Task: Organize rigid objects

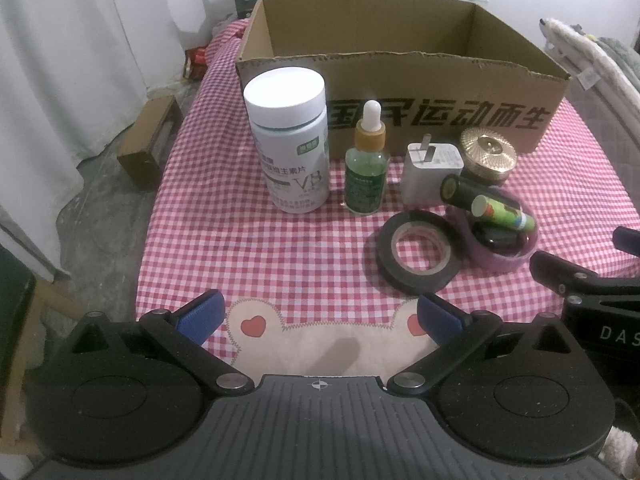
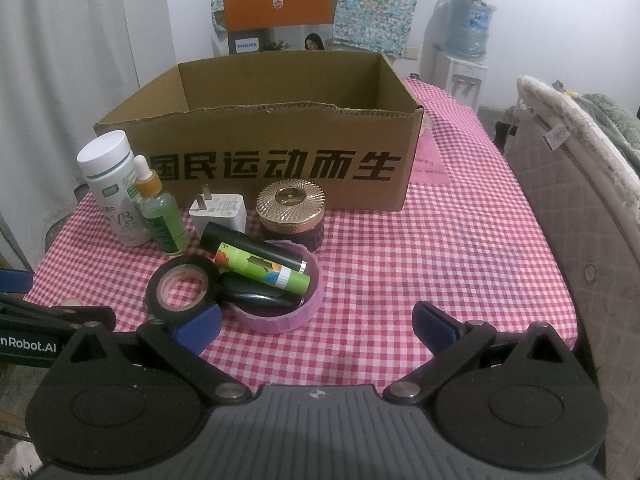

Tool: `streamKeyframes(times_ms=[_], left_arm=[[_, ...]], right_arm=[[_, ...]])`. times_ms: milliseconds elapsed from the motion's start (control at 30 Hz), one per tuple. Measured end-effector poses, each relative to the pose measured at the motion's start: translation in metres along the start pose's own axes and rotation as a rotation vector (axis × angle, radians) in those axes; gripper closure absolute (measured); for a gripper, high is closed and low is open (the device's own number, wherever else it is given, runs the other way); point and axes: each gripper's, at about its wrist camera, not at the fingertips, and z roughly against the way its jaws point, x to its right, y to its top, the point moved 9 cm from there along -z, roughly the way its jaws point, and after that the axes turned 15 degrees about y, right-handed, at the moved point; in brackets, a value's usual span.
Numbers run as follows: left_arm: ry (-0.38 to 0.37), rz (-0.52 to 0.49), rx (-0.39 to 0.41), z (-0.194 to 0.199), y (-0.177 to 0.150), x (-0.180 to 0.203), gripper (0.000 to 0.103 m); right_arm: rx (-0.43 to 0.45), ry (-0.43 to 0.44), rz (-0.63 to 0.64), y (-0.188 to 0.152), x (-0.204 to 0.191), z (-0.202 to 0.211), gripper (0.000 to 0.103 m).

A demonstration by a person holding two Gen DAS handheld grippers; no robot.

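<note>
Checked red-and-white tablecloth [image 2: 400, 264] covers the table, a bear patch near its front edge. Open cardboard box [image 2: 280, 168] with black lettering at the back. Lined up before it: white vitamin bottle [image 1: 289, 140], green dropper bottle [image 1: 366, 168], white charger plug [image 1: 430, 170], gold-lidded jar [image 2: 291, 214]. Black tape roll [image 1: 416, 258] touches pink lid [image 2: 280, 312] holding tubes. Left gripper [image 1: 320, 320] and right gripper [image 2: 316, 326] both hover near the front edge, jaws spread, holding nothing. Water dispenser [image 2: 466, 48] and white curtains [image 1: 60, 80] behind.

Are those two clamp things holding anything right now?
No. The left tool and the right tool both stand open with nothing between their fingers.
</note>
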Motion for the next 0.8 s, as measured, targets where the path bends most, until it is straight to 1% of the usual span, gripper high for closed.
streamKeyframes(times_ms=[300,467,700,800], left_arm=[[-0.005,-0.011,0.002,-0.001,-0.002,0.002,0.0],[-0.012,-0.034,0.018,0.0,-0.001,0.007,0.0],[-0.037,-0.084,0.075,0.006,0.011,0.018,0.0],[-0.077,-0.102,0.099,0.009,0.019,0.025,0.0]], right_arm=[[0.002,0.001,-0.003,0.0,0.0,0.0,0.0],[0.011,0.008,-0.021,-0.001,0.002,0.0,0.0],[0.066,0.039,-0.065,0.009,0.02,0.01,0.0],[0.103,0.08,-0.073,0.02,0.026,0.016,0.0]])
